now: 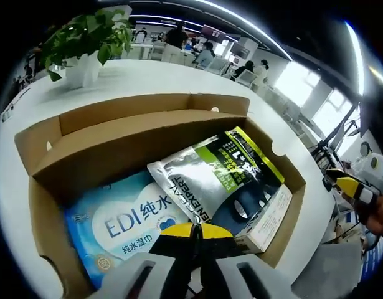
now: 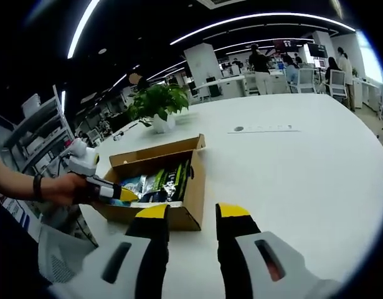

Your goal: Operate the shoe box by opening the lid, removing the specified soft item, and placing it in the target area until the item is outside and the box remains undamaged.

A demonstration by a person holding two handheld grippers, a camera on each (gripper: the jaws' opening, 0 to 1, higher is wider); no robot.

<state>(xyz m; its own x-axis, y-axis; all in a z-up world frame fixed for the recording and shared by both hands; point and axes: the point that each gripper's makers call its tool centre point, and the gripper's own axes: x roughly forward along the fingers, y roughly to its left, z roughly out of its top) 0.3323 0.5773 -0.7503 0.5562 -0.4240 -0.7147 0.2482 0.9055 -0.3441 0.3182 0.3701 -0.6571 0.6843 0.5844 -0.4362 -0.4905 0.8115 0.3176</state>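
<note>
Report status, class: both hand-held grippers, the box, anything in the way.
Left hand-held gripper shut, over the open shoe box. Right hand-held gripper open, off the box. Wet-wipes pack inside, silver pouch overlapping it.

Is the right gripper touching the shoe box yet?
Apart. In the right gripper view, bare white table separates the open right gripper from the shoe box ahead.

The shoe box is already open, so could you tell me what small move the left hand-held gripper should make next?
Probably open the left hand-held gripper and lower it onto the blue wipes pack: its jaws are closed just above the pack, inside the open shoe box.
</note>
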